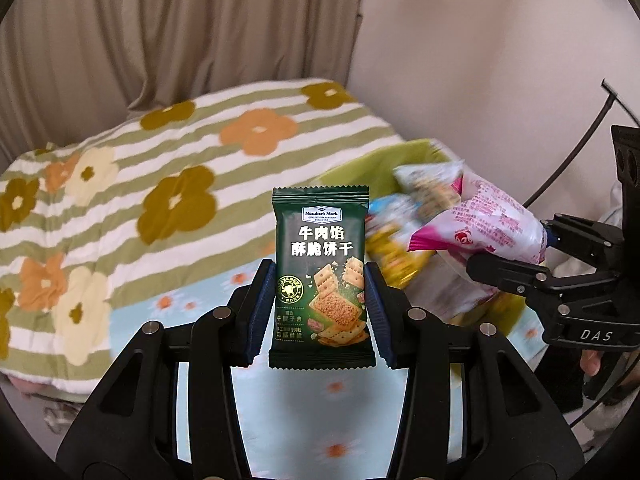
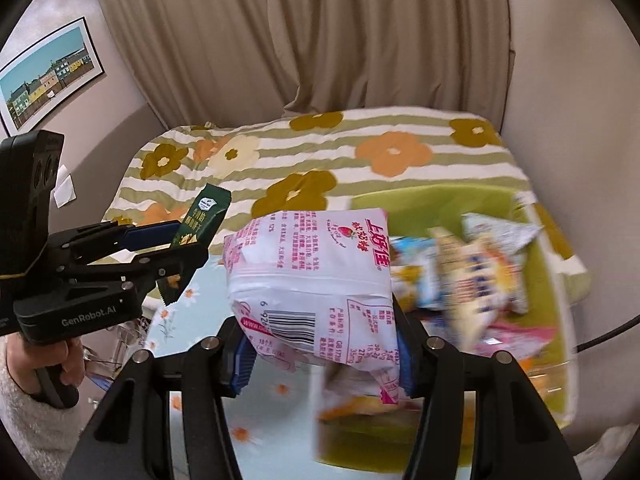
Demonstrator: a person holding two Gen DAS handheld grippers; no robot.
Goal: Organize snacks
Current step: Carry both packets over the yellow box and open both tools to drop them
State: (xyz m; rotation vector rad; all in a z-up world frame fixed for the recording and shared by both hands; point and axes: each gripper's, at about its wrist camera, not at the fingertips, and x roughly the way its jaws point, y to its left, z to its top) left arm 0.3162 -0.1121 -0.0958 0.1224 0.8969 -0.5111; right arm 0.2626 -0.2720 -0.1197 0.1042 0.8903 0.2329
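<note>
Snack packets fill both my tools: the left tool [image 1: 318, 304] is clamped on an upright dark green cracker packet [image 1: 320, 276], held above the flowered cloth. My right tool [image 2: 320, 354] grips a pink-and-white candy bag [image 2: 310, 276] just left of the green basket [image 2: 440, 196], where more blurred packets [image 2: 476, 268] lie. Far behind, the striped flower blanket [image 1: 168, 168] covers the bed.

My left wrist camera looks along its fingers [image 1: 256, 304] toward the bed [image 1: 120, 184], close in. My right one faces likewise; both share the green bin [image 2: 560, 264].
</note>
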